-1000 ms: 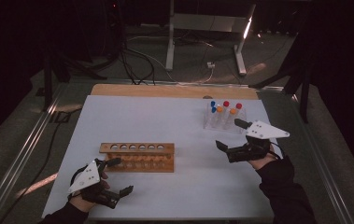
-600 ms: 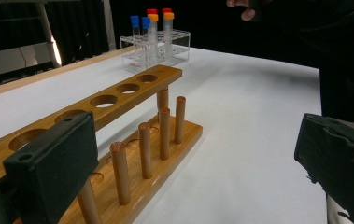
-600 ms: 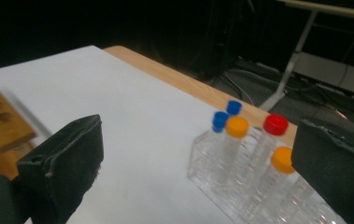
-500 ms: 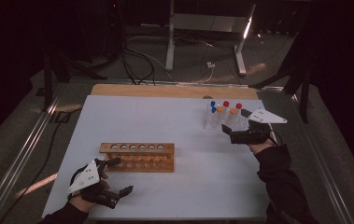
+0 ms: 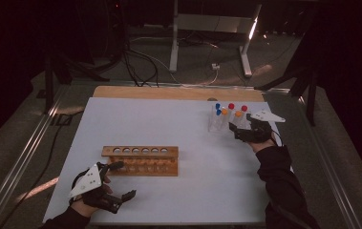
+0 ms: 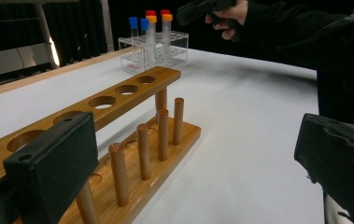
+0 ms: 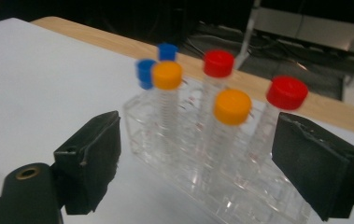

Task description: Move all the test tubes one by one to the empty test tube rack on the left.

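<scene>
A long wooden test-tube rack (image 5: 140,161) with a row of six round holes in its top bar lies in the lower left centre of the high view on the white table surface (image 5: 159,124). Its long axis runs left to right across the frame, parallel to the table's near edge. In the left gripper view the rack (image 6: 118,140) runs from lower left up towards the centre, showing upright wooden pegs on its base board; its holes are vacant.

A clear plastic tube rack (image 5: 224,123) stands in the upper right of the high view, near the table's far edge. It holds six upright clear tubes with coloured caps: two blue, two orange, two red. In the right gripper view the transparent rack (image 7: 202,158) fills the centre, caps uppermost.

The left gripper (image 5: 116,183) sits at the lower left of the high view, just beside the wooden rack's left end, jaws spread apart and grasping nothing. The right gripper (image 5: 240,130) is just right of the clear rack, jaws parted wide on either side of the tubes, touching none.
</scene>
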`<state>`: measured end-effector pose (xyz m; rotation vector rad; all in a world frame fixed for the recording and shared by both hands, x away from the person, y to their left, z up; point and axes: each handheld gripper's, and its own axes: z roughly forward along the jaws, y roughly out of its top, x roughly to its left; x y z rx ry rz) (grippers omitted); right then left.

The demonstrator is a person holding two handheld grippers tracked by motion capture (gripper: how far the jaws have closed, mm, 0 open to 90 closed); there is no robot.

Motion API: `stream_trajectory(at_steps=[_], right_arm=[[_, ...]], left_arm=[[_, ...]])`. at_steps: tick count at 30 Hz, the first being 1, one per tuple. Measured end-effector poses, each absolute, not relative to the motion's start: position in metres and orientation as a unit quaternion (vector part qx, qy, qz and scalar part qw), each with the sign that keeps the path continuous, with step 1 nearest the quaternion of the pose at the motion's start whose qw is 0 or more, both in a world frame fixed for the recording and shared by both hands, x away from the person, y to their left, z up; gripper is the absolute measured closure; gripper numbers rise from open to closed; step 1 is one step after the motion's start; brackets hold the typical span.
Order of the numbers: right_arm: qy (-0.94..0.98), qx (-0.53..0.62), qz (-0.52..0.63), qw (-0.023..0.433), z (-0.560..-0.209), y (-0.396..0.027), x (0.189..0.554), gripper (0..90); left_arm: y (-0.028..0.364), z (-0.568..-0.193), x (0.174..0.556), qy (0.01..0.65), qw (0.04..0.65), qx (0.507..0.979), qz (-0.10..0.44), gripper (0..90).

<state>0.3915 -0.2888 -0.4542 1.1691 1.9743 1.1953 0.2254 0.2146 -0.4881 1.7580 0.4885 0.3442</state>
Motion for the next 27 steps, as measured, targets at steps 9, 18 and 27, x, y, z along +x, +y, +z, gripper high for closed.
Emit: stream_trajectory(at_steps=[9, 18, 27], right_arm=[[0.727, 0.459, 0.43, 0.275, -0.468, -0.286, 0.401, 30.2], [0.726, 0.472, 0.412, 0.283, -0.473, -0.281, 0.409, 52.7], [0.722, 0.483, 0.405, 0.286, -0.474, -0.279, 0.416, 71.0]], left_arm=[[0.214, -0.488, 0.226, 0.21, 0.599, 0.759, 0.148, 0.5], [0.214, -0.488, 0.225, 0.209, 0.599, 0.758, 0.152, 0.5], [0.214, -0.488, 0.225, 0.209, 0.598, 0.759, 0.149, 0.5]])
